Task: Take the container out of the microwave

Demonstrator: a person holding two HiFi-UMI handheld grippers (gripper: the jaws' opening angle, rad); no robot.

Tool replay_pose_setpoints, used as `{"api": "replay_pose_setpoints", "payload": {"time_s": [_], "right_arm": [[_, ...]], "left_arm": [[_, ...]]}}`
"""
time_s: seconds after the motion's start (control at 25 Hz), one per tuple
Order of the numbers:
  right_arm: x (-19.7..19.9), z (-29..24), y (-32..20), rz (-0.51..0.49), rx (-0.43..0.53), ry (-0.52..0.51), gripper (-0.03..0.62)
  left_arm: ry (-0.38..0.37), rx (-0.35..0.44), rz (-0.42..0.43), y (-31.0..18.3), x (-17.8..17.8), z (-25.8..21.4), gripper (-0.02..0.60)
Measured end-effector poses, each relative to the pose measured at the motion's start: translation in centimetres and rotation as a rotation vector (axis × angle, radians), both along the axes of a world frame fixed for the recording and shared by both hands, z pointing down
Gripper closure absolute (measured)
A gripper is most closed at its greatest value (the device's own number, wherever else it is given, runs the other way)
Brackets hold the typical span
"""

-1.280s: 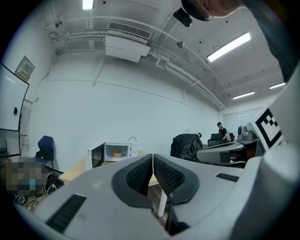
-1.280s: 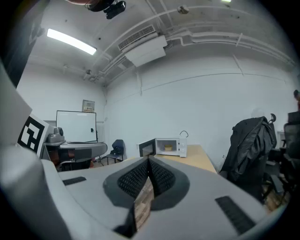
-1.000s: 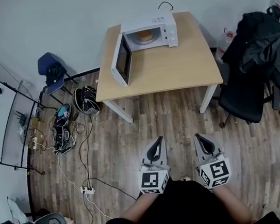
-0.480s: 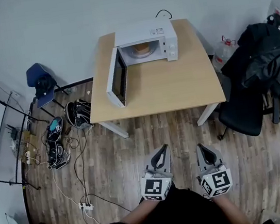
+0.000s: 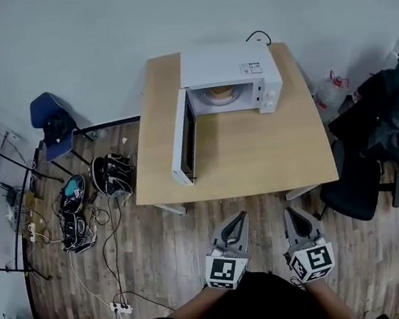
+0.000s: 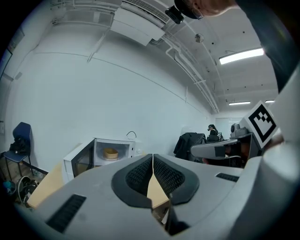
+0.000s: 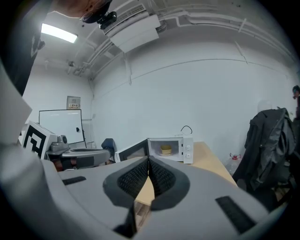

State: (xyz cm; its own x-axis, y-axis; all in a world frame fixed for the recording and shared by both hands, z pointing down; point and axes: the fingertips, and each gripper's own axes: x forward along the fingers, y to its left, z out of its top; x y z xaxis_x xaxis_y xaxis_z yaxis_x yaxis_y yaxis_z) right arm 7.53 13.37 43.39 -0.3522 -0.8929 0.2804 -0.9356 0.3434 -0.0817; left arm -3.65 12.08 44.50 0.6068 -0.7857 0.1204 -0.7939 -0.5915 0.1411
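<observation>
microwave [image 5: 226,65] nearer, container [image 5: 221,94] inside, far beyond left tongs [image 5: 237,220], right tongs [image 5: 291,214]

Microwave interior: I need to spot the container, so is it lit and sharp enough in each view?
Head view: fisheye-curved, evenly lit, container small but visible inside the microwave. Left gripper view: sharp, container distant, dark vignetted corners. Right gripper view: likewise, bright ceiling light top left.

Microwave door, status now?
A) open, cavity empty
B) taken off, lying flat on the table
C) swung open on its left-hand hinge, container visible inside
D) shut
C: in the head view the door stands swung out from the left side of the microwave, and the tan container sits in the lit cavity.
</observation>
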Motion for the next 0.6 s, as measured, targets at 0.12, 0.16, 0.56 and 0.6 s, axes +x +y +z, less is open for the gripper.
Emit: {"api": "replay_pose_setpoints", "payload": {"time_s": [0.12, 0.16, 0.56, 0.6], "right_arm": [[-1.7, 0.0, -3.1, 0.004, -0.004, 0.018, 0.534], [-2.2, 0.1, -3.9, 0.009, -0.005, 0.021, 0.534], [-4.7, 0.9, -7.7, 0.009, -0.031, 0.064, 0.534], [-4.9, 1.0, -8.1, 0.005, -0.033, 0.065, 0.534]], "left_arm": [[0.006, -0.006, 0.015, -2.9, -1.6, 0.4, 0.569], [0.007, -0.009, 0.018, -3.7, -2.2, 0.6, 0.569], [0.054, -0.036, 0.002, -9.4, -5.9, 2.1, 0.569], [0.052, -0.033, 0.007, -9.8, -6.0, 2.2, 0.568]]}}
